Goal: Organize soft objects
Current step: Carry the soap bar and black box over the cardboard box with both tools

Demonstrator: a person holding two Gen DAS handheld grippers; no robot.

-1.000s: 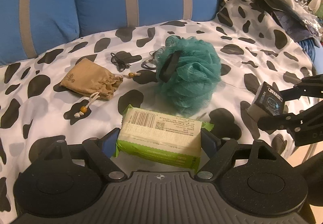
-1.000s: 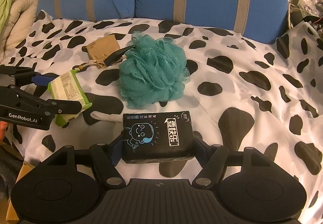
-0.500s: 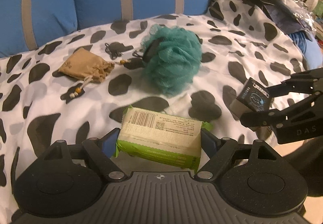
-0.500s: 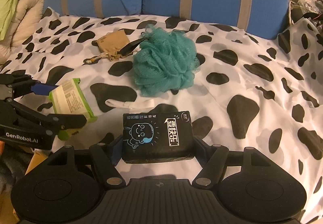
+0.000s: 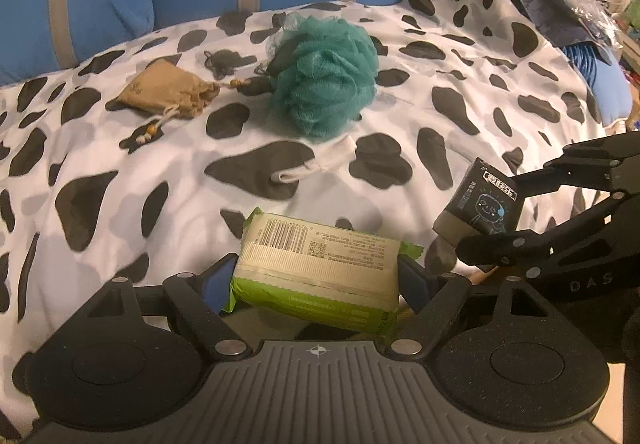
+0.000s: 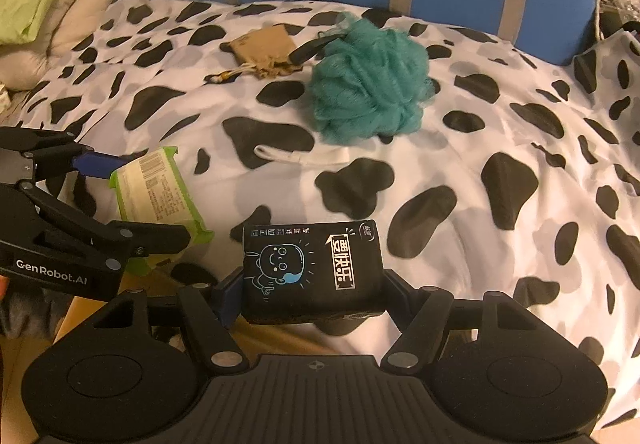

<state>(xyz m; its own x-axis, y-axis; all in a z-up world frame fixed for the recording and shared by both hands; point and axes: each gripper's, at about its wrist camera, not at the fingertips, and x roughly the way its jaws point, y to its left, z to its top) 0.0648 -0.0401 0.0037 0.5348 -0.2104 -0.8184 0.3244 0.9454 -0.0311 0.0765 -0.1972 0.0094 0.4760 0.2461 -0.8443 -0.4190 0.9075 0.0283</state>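
Since a second before, both grippers had drawn back from the bed, so the sponge and pouch sat farther up both views and a white loop of cord had come into sight.

In the left wrist view, the left gripper (image 5: 316, 276) was clamped wide on a green tissue pack (image 5: 320, 264) at six o'clock. The tan pouch (image 5: 168, 92) lay at ten o'clock, the teal bath sponge (image 5: 328, 80) at twelve, the white cord (image 5: 316, 164) just below it. At three o'clock the right gripper (image 6: 312, 292) held a black tissue pack (image 6: 312, 268) across its width.

To carry well, both packs probably wanted a steady, level squeeze; their slick plastic wrap could slip or buckle.

The packs were soft rectangular blocks, the sponge a frilly mesh ball, the pouch coarse cloth with beaded drawstrings, the cow-print sheet (image 5: 480, 124) smooth.
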